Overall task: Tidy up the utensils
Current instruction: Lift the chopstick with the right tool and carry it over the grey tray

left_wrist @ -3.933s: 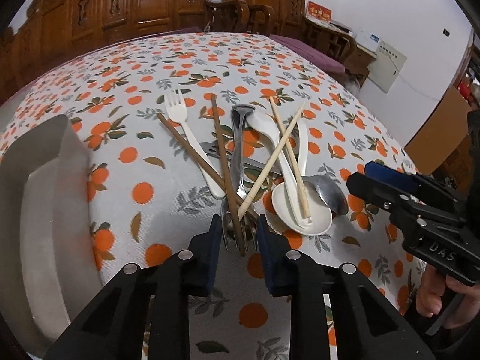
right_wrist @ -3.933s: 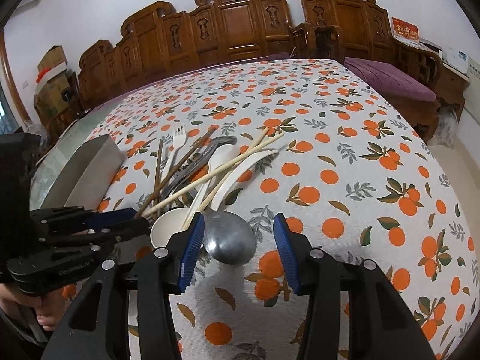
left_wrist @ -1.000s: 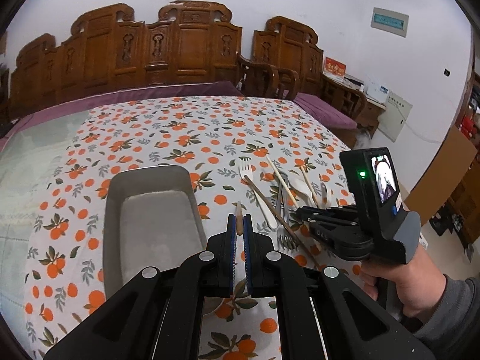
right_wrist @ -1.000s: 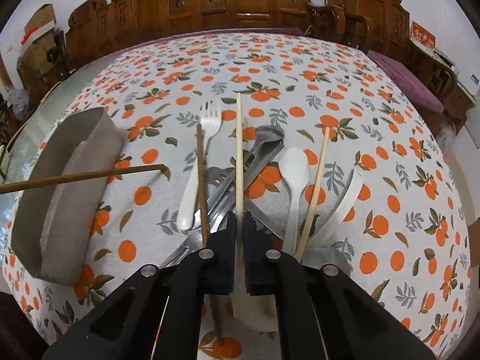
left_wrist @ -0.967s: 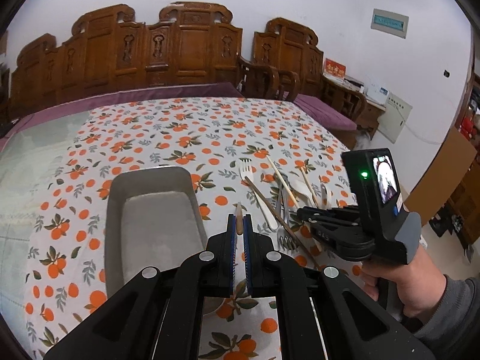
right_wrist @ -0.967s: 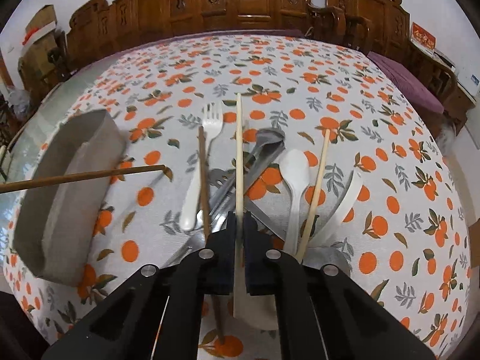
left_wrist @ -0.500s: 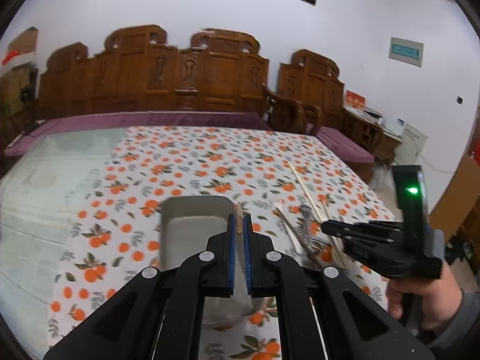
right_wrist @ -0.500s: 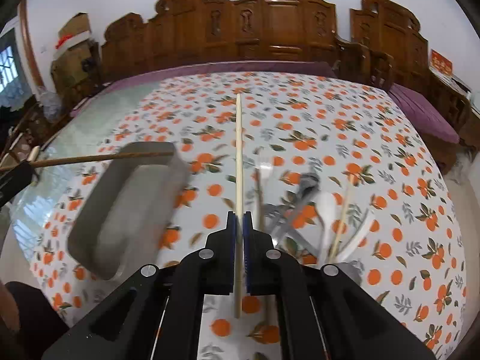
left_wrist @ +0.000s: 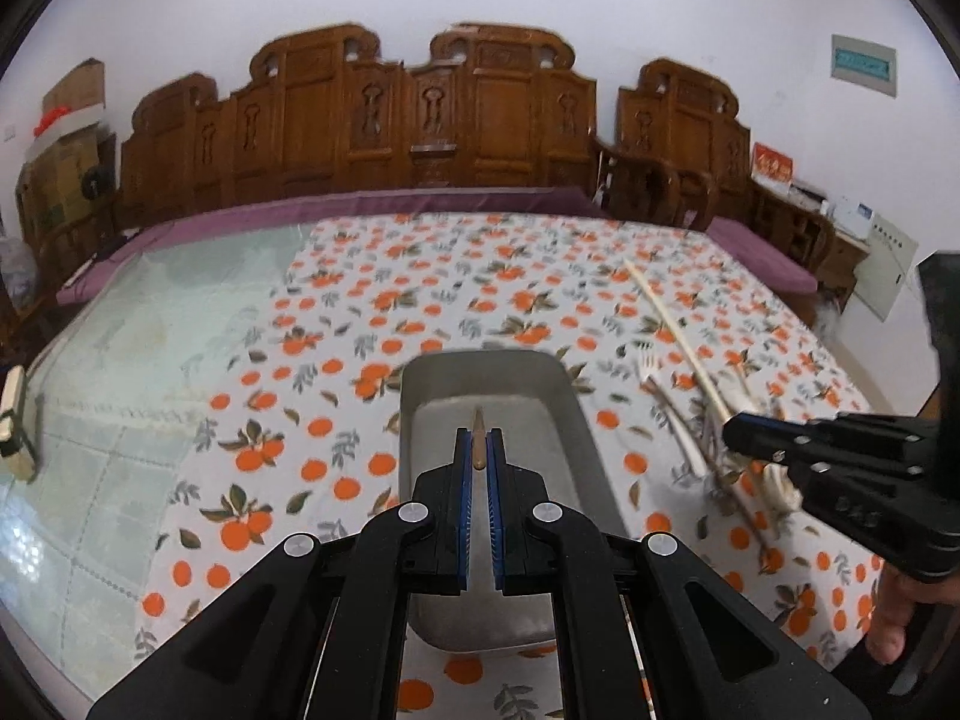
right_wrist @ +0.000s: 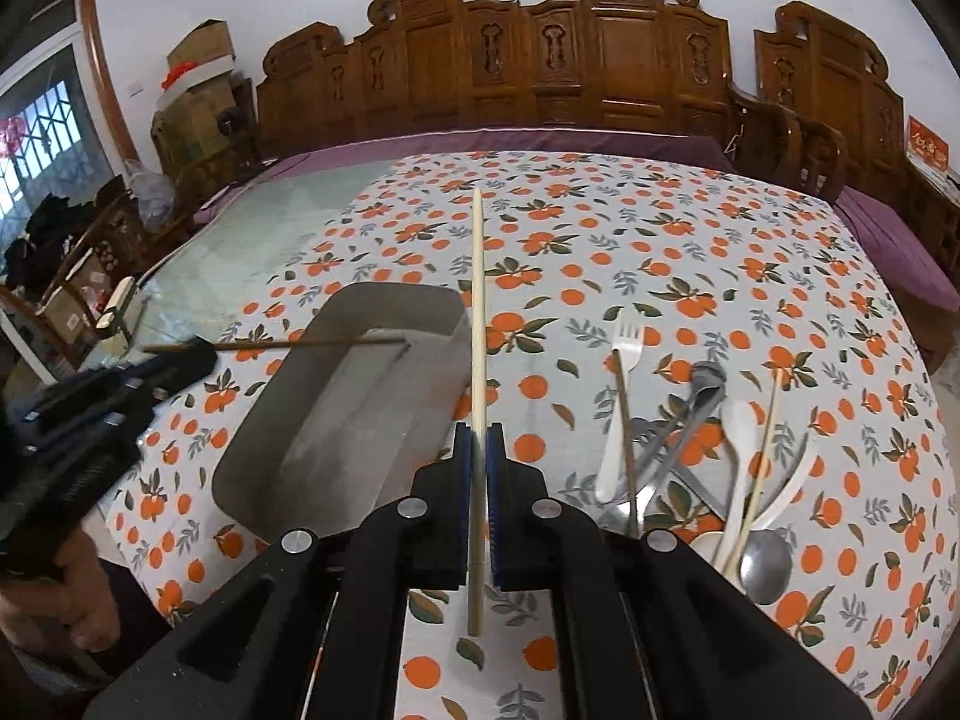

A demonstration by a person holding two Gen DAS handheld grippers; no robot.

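My left gripper [left_wrist: 478, 450] is shut on a dark brown chopstick [left_wrist: 478, 438], held above the grey metal tray [left_wrist: 576, 420]. In the right wrist view the brown chopstick [right_wrist: 288, 344] reaches over the tray [right_wrist: 360, 420] from the left gripper [right_wrist: 204, 357]. My right gripper [right_wrist: 478, 441] is shut on a pale chopstick [right_wrist: 477, 324], held just right of the tray. In the left wrist view it is at the right [left_wrist: 729, 432], the pale chopstick [left_wrist: 678, 336] slanting up. The utensil pile [right_wrist: 690, 450] lies on the cloth to the right.
The pile holds a white fork [right_wrist: 618, 408], metal tongs [right_wrist: 690, 414], white spoons [right_wrist: 735, 450], a metal spoon [right_wrist: 765, 561], one brown and one pale chopstick. The orange-print tablecloth [right_wrist: 660, 252] covers the table; bare glass [left_wrist: 120, 360] lies left. Carved wooden chairs [right_wrist: 600, 48] stand behind.
Both grippers took a chopstick from the pile, lifted and swung left. The left gripper now sits over the tray, the right one beside it.
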